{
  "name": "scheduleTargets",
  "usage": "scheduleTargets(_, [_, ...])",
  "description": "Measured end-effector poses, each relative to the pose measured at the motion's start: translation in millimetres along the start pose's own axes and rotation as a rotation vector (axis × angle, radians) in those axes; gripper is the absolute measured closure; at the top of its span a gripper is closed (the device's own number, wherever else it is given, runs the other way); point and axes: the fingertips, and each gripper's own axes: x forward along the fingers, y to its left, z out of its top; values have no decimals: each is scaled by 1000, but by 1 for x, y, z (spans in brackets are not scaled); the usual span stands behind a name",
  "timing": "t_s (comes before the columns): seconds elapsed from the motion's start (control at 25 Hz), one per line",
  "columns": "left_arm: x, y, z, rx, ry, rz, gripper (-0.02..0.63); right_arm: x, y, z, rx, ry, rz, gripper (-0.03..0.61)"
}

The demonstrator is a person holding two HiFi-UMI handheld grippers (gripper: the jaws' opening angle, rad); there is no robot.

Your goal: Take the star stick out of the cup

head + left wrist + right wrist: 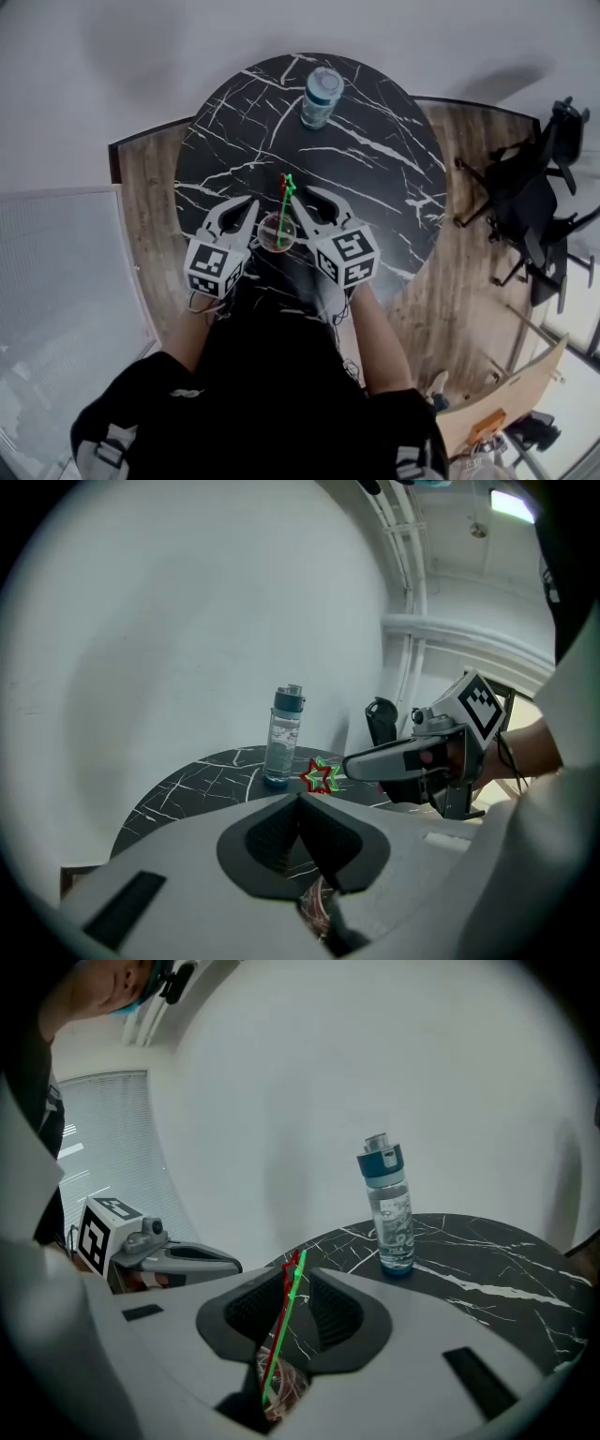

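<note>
Left gripper (300, 799): jaws fully together, tips met, nothing between them. In the head view it (251, 204) sat just left of the cup (277, 234), pointing to the far side and tilted down.

Right gripper (292, 1277): jaws narrow, with a small gap at the tips. Both sticks ran up through that gap. The red star stick (277, 1330) lay against the left tip, and the green star stick (285, 1321) was right beside it. A dark sliver remained between green and the right tip, so the pads weren't clamped. In the head view this gripper (307, 197) sat just right of the cup.

The cup was clear, upright on the black marble table (375, 169) close to its near edge, and between the two grippers. It showed low behind the jaws in both gripper views (319, 909) (281, 1387).

Both sticks were in the cup, leaning toward the far side. The star heads overlapped, red (315, 777) and green (328, 773), just off the right gripper's fingertip (349, 766). In the head view green (284, 202) and red (280, 183) rose from the cup between the gripper tips.

A water bottle (321, 97) with a blue cap stood upright on the far side of the table, well apart from the cup. It was also in the left gripper view (283, 738) and the right gripper view (389, 1208).

A black chair (534, 206) stood on the wood floor (141, 206), right of the table.
</note>
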Motion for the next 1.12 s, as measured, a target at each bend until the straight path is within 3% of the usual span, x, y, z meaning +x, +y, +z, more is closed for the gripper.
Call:
scheduleTargets(0.76, [6, 9, -8, -18, 20, 9, 615, 19, -12, -8, 137, 12, 43, 549])
scheduleTargets(1.12, [-1, 7, -7, -17, 9, 31, 615, 13, -5, -2, 141, -19, 59, 566])
